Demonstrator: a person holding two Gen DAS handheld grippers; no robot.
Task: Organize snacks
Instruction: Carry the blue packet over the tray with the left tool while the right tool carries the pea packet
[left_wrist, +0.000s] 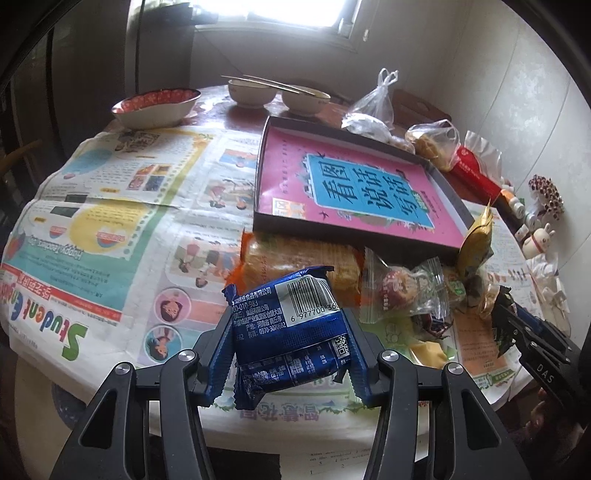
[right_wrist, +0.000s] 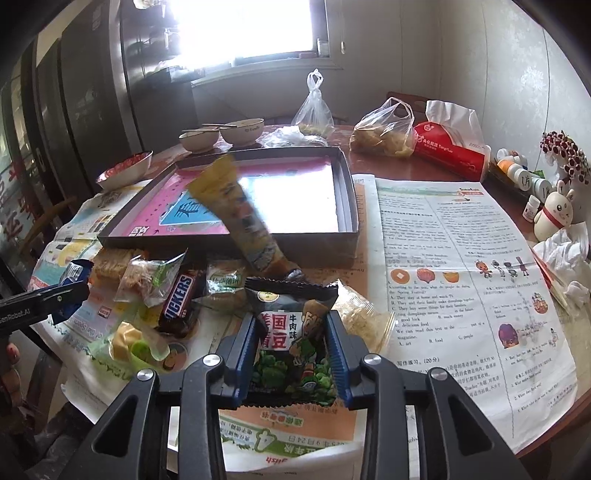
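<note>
Newspaper sheets cover most of the round table, and the shallow dark tray, lined with a pink and blue printed sheet, lies on them near the table's middle. Behind the tray stand two pale bowls with chopsticks across them, a red-patterned bowl to their left, tied plastic bags and a red tissue pack to the right. Just in front of the tray's near wall lies the snack pile: an orange biscuit pack, a Snickers bar, clear-wrapped sweets and a yellow stick pack that leans up over the tray's edge. The left gripper clamps a blue foil snack packet, its pads pressing both sides, lifted in front of the pile. The right gripper, also on the near side of the pile, pinches a dark green-pea snack packet between its blue pads.
</note>
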